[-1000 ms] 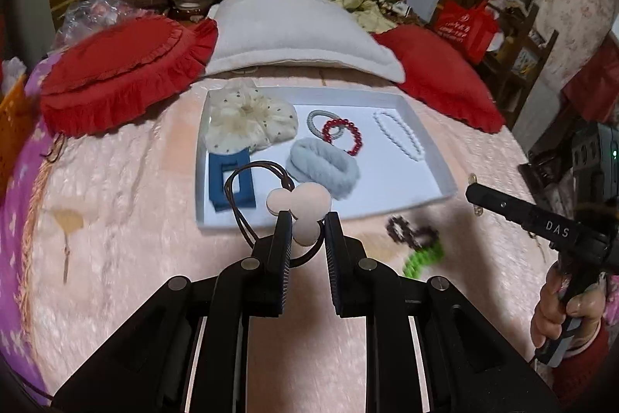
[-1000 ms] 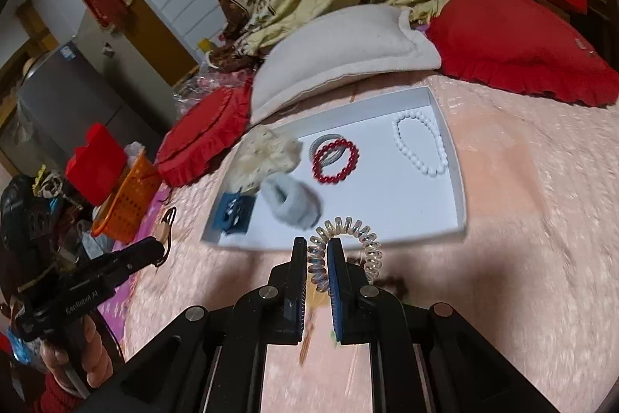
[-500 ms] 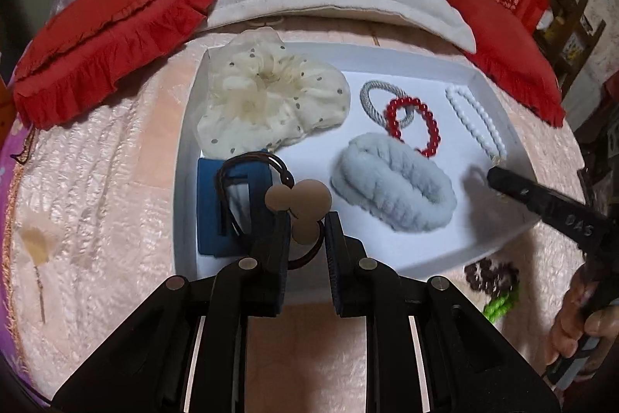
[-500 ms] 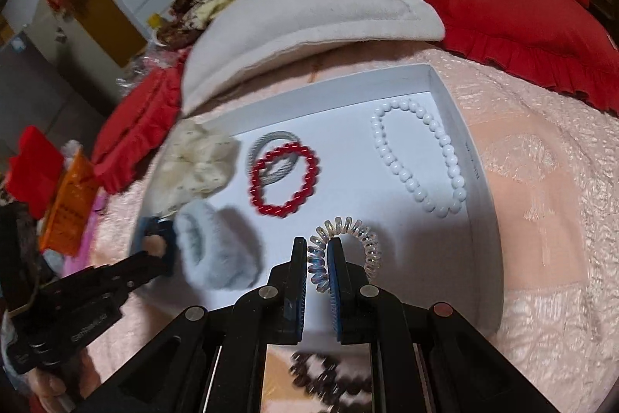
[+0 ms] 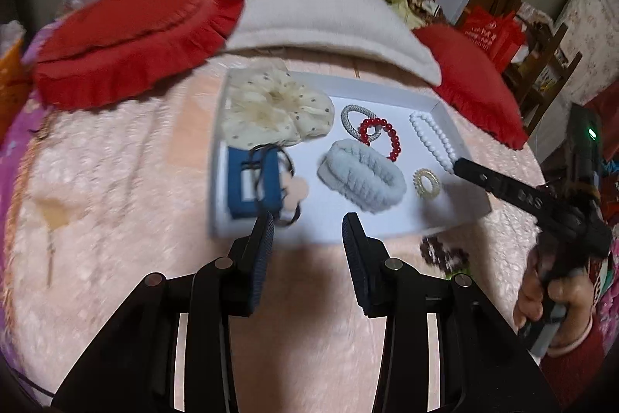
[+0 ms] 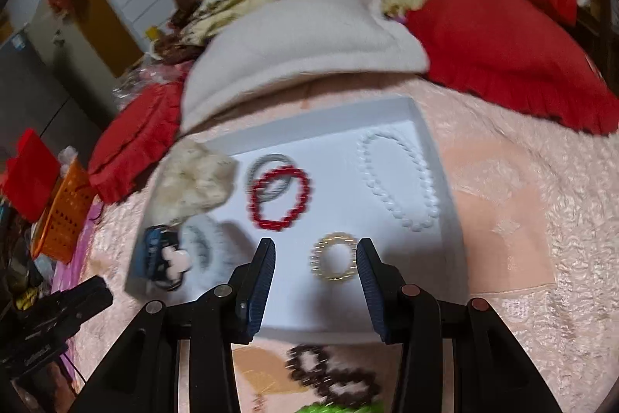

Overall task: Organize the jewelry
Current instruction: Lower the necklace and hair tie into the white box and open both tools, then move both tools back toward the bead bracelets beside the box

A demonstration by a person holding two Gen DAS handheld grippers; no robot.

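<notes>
Left wrist view shows the left gripper [image 5: 308,229] with its jaws parted and nothing between them; they have just been opening, over the near edge of the white tray [image 5: 387,233]. Inside the tray's near-left corner lies the brown hair tie with pale discs [image 5: 291,187], draped partly over the blue clip [image 5: 255,182], free of the pads. Right wrist view shows the right gripper [image 6: 315,260], jaws likewise just opened and apart, with the clear spiral hair tie [image 6: 333,258] lying on the tray floor between the fingertips, not pinched. Further into the tray lie the red bead bracelet [image 6: 279,198] overlapping a grey band [image 6: 267,167], the white bead bracelet [image 6: 400,182], the grey fluffy scrunchie [image 5: 361,175] and the cream scrunchie [image 5: 276,109]. Outside the tray's near edge sits a dark bead bracelet [image 6: 329,376].
</notes>
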